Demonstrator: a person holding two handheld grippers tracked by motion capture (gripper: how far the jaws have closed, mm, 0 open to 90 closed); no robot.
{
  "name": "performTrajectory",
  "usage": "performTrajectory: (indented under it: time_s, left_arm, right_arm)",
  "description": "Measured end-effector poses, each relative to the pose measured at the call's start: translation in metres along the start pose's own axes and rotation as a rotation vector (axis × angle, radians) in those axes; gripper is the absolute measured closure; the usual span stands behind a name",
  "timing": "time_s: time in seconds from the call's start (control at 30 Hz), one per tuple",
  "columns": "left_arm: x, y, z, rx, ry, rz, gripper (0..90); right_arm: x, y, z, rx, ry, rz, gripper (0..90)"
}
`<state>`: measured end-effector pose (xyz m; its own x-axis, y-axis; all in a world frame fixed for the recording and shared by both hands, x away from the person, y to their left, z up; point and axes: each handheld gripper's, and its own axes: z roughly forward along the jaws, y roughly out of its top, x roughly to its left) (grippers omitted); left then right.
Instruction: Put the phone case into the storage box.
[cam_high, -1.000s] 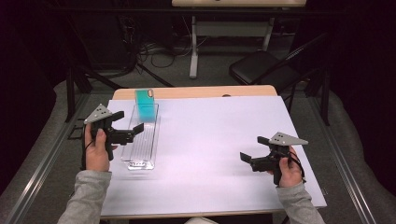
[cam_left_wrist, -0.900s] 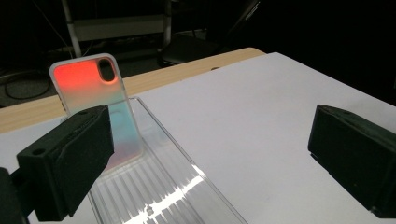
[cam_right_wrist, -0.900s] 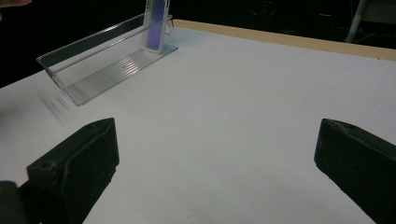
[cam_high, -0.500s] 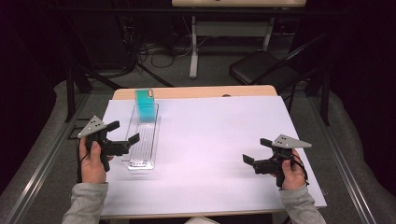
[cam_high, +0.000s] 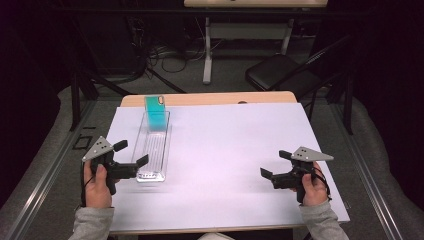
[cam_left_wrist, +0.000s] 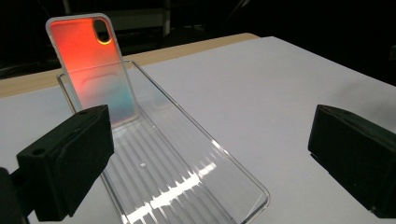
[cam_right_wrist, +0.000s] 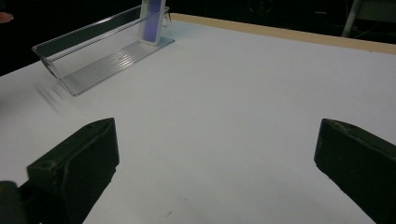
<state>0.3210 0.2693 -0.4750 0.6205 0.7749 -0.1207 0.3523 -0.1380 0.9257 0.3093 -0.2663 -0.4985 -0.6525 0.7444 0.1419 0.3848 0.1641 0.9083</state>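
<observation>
A long clear plastic tray (cam_high: 167, 146) lies on the white table sheet at the left. A phone case (cam_high: 156, 113) stands upright in the tray's far end, teal in the high view. In the left gripper view the case (cam_left_wrist: 91, 70) shades from orange to teal. My left gripper (cam_high: 131, 153) is open at the tray's near left corner, with the tray (cam_left_wrist: 252, 186) lying between its jaws and untouched. My right gripper (cam_high: 275, 164) is open over bare sheet near the front right. The right gripper view has the tray (cam_right_wrist: 51, 56) and the case (cam_right_wrist: 152, 21) far off.
The white sheet (cam_high: 235, 145) covers most of a wooden table, whose far edge (cam_high: 215, 98) stays bare. A black folding chair (cam_high: 280, 75) and a desk's legs (cam_high: 207, 55) stand on the floor beyond the table. Cables lie on the floor behind.
My left gripper has drawn back along the tray toward the near edge of the table. The right hand has slid slightly nearer too. Both stay open.
</observation>
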Motion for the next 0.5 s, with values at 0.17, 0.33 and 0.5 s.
performTrajectory:
  time_s: [0.17, 0.33, 0.5]
  left_arm:
    - [-0.001, -0.006, -0.001, 0.001, -0.004, 0.003, 0.4]
    - [-0.002, -0.012, -0.005, -0.010, -0.009, 0.012, 0.4]
    - [-0.003, -0.018, -0.008, -0.013, -0.007, 0.005, 0.3]
  right_arm:
    - [0.001, -0.003, -0.001, 0.001, -0.004, 0.000, 0.0]
    - [0.001, -0.006, -0.004, 0.002, -0.016, -0.004, 0.0]
    - [0.002, -0.010, -0.008, 0.002, -0.024, -0.007, 0.0]
